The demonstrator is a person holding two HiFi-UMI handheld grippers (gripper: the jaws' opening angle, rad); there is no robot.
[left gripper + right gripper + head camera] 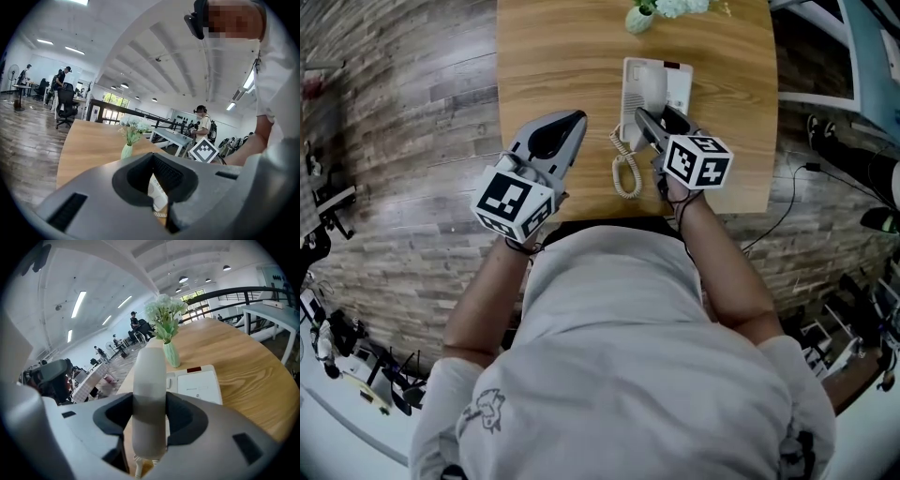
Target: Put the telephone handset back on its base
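The white telephone base [678,86] lies near the middle of the wooden table [544,56]. My right gripper [654,127] is shut on the white handset [643,89], which sits over the left side of the base. In the right gripper view the handset [149,394] stands between the dark pads, its far end pointing up and away, with the base [201,385] beyond it. The coiled cord [625,169] hangs towards the table's near edge. My left gripper [572,124] hovers shut and empty to the left of the phone.
A pale green vase of white flowers [639,17] stands at the table's far edge behind the phone, the vase [171,354] close to the base. A wood-plank floor surrounds the table. Other people, desks and office chairs are far off in the room.
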